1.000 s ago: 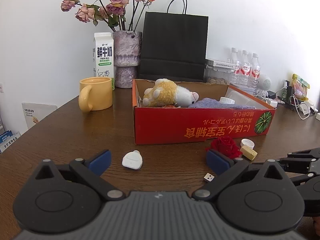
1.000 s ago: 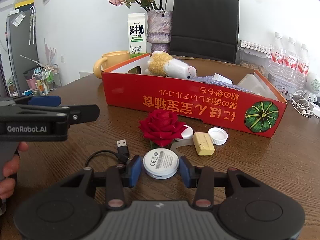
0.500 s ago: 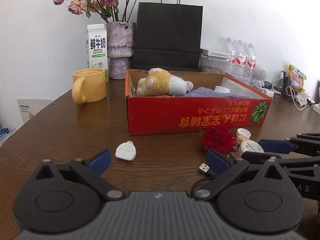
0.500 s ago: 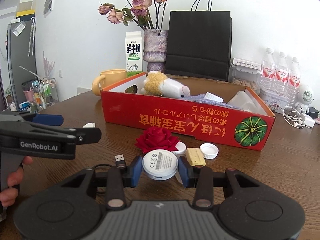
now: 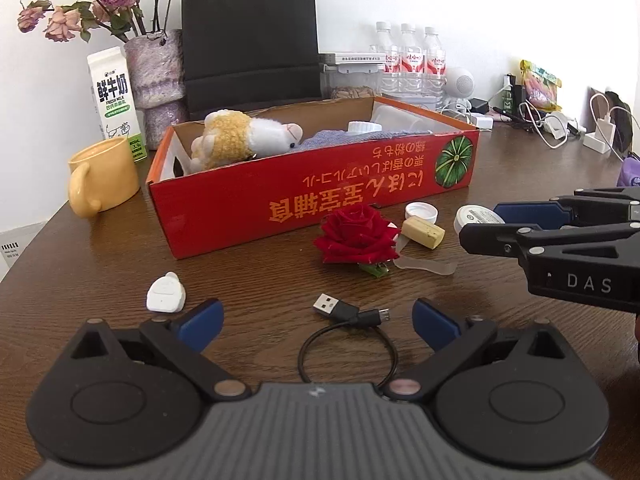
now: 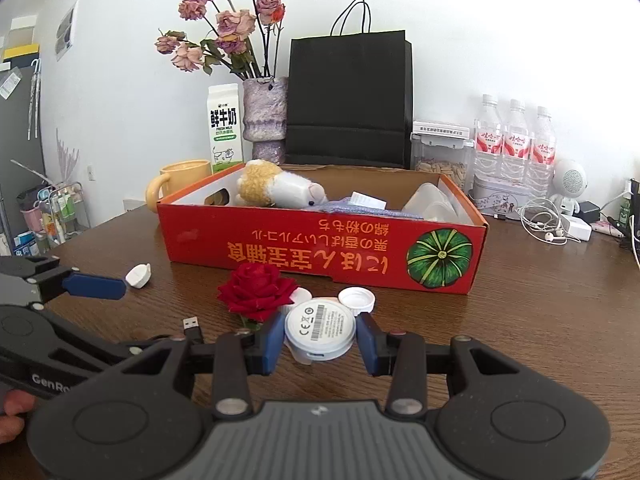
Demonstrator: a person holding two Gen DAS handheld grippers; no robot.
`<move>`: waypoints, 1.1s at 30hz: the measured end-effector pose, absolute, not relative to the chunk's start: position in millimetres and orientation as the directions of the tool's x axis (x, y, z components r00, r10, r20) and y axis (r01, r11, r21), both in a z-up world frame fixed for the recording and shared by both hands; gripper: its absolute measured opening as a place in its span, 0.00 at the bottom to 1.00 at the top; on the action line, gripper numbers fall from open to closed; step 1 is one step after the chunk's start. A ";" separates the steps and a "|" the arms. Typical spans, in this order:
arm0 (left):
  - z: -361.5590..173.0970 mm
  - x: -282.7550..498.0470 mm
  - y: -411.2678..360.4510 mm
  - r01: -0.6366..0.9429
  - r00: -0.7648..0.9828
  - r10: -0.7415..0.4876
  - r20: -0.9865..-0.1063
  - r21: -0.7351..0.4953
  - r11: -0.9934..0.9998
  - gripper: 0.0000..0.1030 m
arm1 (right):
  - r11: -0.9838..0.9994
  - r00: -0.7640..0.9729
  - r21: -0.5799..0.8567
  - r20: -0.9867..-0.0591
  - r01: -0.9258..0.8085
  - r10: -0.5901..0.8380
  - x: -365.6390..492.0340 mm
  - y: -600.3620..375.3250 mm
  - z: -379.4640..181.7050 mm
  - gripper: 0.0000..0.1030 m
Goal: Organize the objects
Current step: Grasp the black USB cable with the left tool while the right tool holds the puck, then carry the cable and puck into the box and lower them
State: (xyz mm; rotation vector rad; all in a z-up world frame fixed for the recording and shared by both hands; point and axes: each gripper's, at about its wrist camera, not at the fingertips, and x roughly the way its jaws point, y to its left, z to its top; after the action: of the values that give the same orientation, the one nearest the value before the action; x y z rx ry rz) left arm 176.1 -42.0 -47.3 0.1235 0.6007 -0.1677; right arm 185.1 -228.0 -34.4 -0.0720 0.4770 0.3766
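R gripper (image 6: 320,340) clamps smooth round white puck (image 6: 320,330), label up. L gripper (image 5: 316,324) gapes wide over looped black USB cable (image 5: 344,316), part hidden. Beyond: velvety red rose (image 6: 256,294), ribbed cap (image 6: 357,300), then matte red cardboard box (image 6: 320,254), fuzzy plush (image 6: 276,190) inside.

3 water btls (image 5: 408,56), 2 caps (image 6: 357,299), 1 mug (image 5: 102,178), 1 rose (image 5: 356,236)
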 end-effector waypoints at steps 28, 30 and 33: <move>-45.1 185.4 -44.0 0.208 0.809 -0.172 -0.562 0.000 0.978 0.26 | 0.929 0.820 0.033 -0.460 -0.368 0.341 182.6 -235.5 -35.4 0.37; -41.3 182.1 -43.4 0.204 0.821 -0.171 -0.544 0.000 0.979 0.26 | 0.929 0.821 0.033 -0.458 -0.368 0.341 182.0 -234.8 -35.2 0.37; -33.3 178.0 -42.0 0.196 0.841 -0.170 -0.513 -0.004 0.981 0.26 | 0.926 0.825 0.034 -0.444 -0.375 0.350 180.0 -234.7 -34.1 0.37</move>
State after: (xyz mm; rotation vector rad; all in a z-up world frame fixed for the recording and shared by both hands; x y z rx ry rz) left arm 178.0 -42.0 -33.3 0.0497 0.5371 -0.1939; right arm 180.0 -234.7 -34.1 -0.0555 0.4616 0.3857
